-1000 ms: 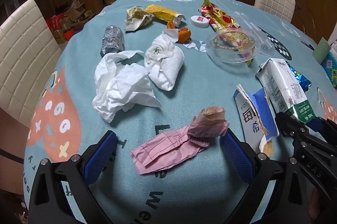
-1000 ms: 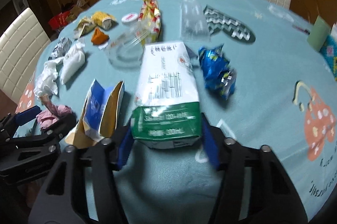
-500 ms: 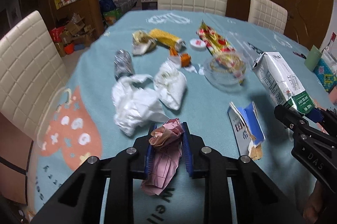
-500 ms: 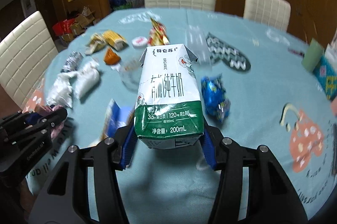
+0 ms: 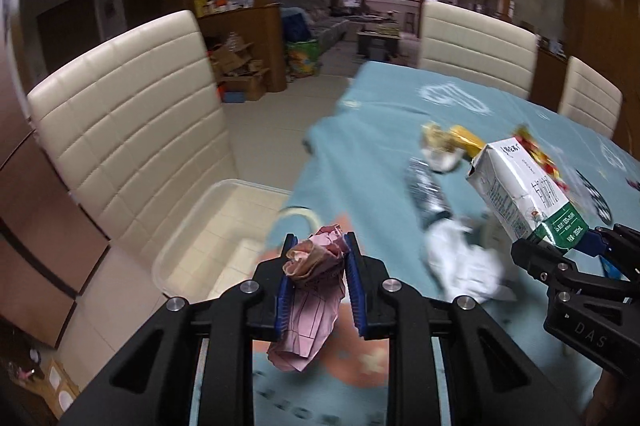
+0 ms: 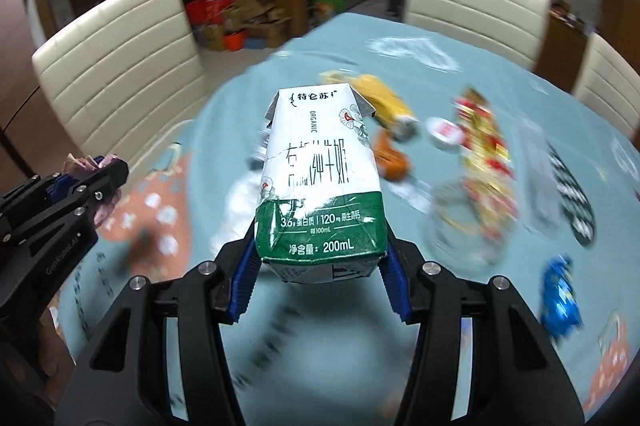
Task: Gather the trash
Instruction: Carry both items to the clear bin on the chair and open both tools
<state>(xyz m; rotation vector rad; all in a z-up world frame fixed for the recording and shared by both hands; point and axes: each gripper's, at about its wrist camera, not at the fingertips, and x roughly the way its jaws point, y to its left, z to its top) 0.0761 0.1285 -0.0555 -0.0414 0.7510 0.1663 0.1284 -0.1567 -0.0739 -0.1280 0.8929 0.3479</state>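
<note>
While both grippers hold trash clear of the table, the scene reads as follows, left to right.

At the left of the left wrist view, a clear plastic bin [image 5: 200, 226] sits on the floor beside a cream chair [image 5: 132, 130]. It was out of frame half a second ago, when this camera faced along the tabletop; the view has since swung toward the table edge. Judgement: the transfer toward the container has begun.

At lower centre, the left gripper [image 5: 318, 278] has its jaws pressed onto the pink paper wad [image 5: 314, 290], which hangs below the pads. One second ago the jaws were spread around the wad on the cloth.

At right, the milk carton [image 5: 524, 194] is pinched at its green base by the right gripper [image 6: 318, 282] and tilted in the air. One second ago it lay flat on the table.

Remaining on the blue tablecloth [image 6: 420, 74]: white tissue [image 5: 460, 266], a foil lump [image 5: 424, 194], a yellow wrapper [image 6: 384, 98], a red-gold wrapper [image 6: 480, 146] and a blue wrapper [image 6: 560, 290]. Judgement: collection is at an early stage; further trips are needed.
</note>
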